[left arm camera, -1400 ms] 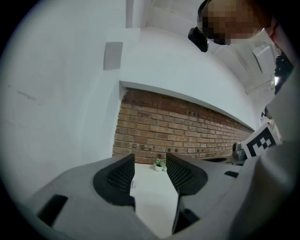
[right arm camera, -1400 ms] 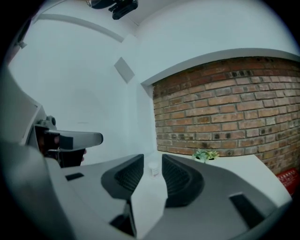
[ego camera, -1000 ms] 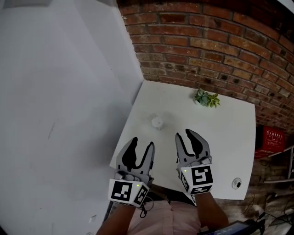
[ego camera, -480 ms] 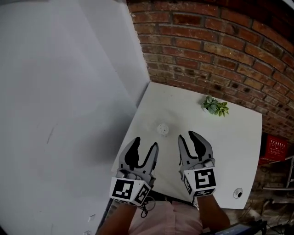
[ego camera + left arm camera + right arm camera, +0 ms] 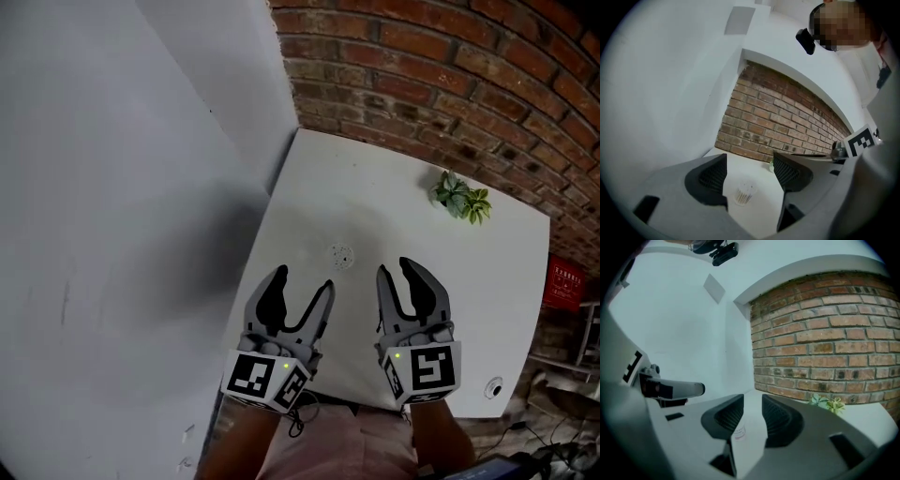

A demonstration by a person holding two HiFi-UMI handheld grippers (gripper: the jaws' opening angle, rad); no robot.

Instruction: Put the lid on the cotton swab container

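Lid not yet on: the cotton swab container (image 5: 341,255) stands open-topped on the white tabletop (image 5: 422,309), left of centre and roughly midway between the far and near edges, its swabs upright and uncovered.

Both grippers hover over the near edge, pointing at it. The left gripper (image 5: 302,281) has just been opening its jaws. They stand wide apart with nothing between them, and in the left gripper view the container sits framed in the gap but well ahead of the pads — a line-up that looks meant for taking hold of the tub to steady it.

The right gripper (image 5: 398,272) keeps only a narrow gap between its jaws, and nothing is in that gap. In its own view the container peeks out low beside the left-hand jaw, so this hand sits slightly off to the tub's right, probably leaving the approach clear.

No lid is in either grip. A small round object (image 5: 494,386) lies by the tabletop's near right corner, possibly the lid but too small to tell.

A potted plant (image 5: 461,199) sits near the far right corner against the brick wall (image 5: 450,66), clear of the work.
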